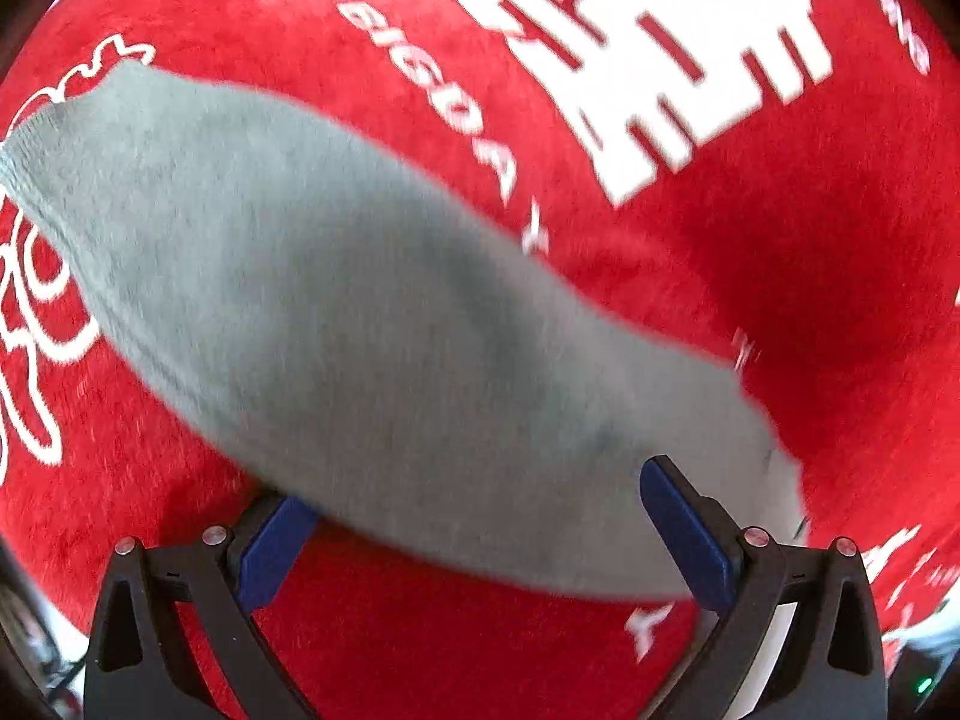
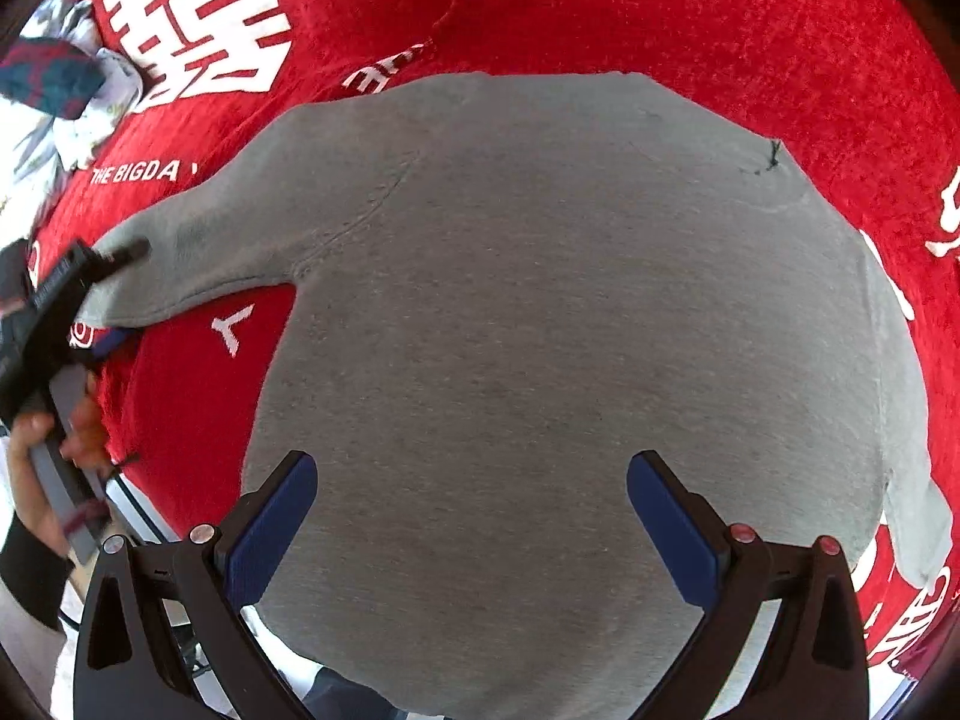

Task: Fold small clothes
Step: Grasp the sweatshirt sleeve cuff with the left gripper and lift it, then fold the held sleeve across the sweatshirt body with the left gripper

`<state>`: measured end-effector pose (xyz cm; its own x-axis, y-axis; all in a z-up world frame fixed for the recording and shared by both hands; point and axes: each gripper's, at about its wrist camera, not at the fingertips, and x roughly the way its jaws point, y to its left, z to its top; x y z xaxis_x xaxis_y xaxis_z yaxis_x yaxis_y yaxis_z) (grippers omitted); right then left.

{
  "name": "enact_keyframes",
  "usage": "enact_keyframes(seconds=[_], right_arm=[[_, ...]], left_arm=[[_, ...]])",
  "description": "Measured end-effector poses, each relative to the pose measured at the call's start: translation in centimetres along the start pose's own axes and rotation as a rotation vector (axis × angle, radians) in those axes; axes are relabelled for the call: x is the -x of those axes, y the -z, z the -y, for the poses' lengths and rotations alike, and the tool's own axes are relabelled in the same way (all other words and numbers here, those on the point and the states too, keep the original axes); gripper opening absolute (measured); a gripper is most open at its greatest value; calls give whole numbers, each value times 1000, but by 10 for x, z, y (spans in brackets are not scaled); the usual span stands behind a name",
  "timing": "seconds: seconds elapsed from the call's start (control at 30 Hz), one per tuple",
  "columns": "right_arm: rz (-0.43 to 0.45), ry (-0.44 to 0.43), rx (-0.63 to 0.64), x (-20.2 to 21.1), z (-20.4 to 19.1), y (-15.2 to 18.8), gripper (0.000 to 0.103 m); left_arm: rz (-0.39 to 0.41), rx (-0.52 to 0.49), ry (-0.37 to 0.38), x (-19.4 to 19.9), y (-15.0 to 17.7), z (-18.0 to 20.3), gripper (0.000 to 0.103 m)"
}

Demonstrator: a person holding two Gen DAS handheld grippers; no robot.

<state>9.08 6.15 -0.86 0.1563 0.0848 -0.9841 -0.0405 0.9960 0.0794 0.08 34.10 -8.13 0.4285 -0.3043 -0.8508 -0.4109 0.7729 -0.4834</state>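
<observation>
A small grey sweatshirt (image 2: 540, 330) lies flat on a red cloth with white print (image 2: 660, 12). Its left sleeve (image 2: 198, 252) stretches out to the left. In the left wrist view that sleeve (image 1: 360, 312) fills the middle and runs diagonally, blurred. My left gripper (image 1: 474, 516) is open, its blue pads either side of the sleeve's near part, one pad under the cloth edge. It also shows in the right wrist view (image 2: 105, 294) at the sleeve's cuff. My right gripper (image 2: 471, 510) is open above the sweatshirt's body, holding nothing.
A heap of patterned clothes (image 2: 66, 90) lies at the far left on the red cloth. Large white characters (image 1: 660, 60) are printed on the cloth beyond the sleeve. A person's hand (image 2: 42, 438) holds the left gripper's handle.
</observation>
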Motion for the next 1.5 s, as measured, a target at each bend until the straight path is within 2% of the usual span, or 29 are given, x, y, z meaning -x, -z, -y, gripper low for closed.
enact_keyframes(seconds=[0.03, 0.07, 0.1, 0.13, 0.17, 0.2, 0.27, 0.37, 0.47, 0.57, 0.73, 0.9, 1.03, 1.13, 1.2, 1.27, 1.37, 1.43, 1.47, 1.5], right_arm=[[-1, 4, 3, 0, -1, 0, 103], [-1, 6, 4, 0, -1, -1, 103], [-1, 7, 5, 0, -3, -1, 103], [-1, 8, 6, 0, -3, -2, 103], [-1, 8, 6, 0, -4, -2, 103], [-2, 5, 4, 2, -2, 0, 103], [1, 1, -1, 3, -4, 1, 103], [9, -6, -10, 5, -3, 5, 103], [18, -10, -33, 9, -1, 9, 103], [39, -22, -71, 18, 9, 16, 103], [71, -38, -165, 35, 44, 25, 103], [112, -40, -269, 49, 98, 37, 103], [107, -41, -372, 47, 148, 49, 103], [96, -36, -436, 44, 184, 60, 103], [88, -33, -467, 41, 204, 67, 103], [81, -30, -490, 38, 221, 72, 103], [77, -31, -516, 32, 243, 79, 103], [73, -39, -515, 27, 254, 79, 103], [71, -45, -504, 26, 256, 76, 103], [71, -48, -493, 25, 256, 75, 103]], left_arm=[[23, 17, 3, 3, -4, -2, 102], [42, 28, -5, 5, -7, -3, 95], [57, 38, -18, 6, -11, -2, 81], [65, 45, -26, 8, -16, -7, 73], [68, 53, -24, 8, -22, -11, 54], [69, 61, -17, 8, -24, -16, 29], [71, 69, 18, 10, -27, -25, 6], [108, 28, 56, 25, -27, -30, 6], [140, -75, 76, 42, -26, -9, 6], [156, -188, 123, 55, -25, 27, 6], [156, -396, 232, 76, -8, 110, 6], [103, -619, 320, 70, 41, 208, 6], [-10, -733, 358, 30, 100, 279, 6], [-90, -813, 324, -6, 148, 316, 6], [-139, -870, 267, -31, 177, 331, 6], [-175, -923, 198, -52, 205, 338, 7], [-204, -967, 110, -69, 226, 334, 7], [-216, -989, 56, -75, 232, 327, 30], [-209, -992, 55, -73, 232, 322, 63], [-190, -998, 54, -69, 233, 321, 89]])
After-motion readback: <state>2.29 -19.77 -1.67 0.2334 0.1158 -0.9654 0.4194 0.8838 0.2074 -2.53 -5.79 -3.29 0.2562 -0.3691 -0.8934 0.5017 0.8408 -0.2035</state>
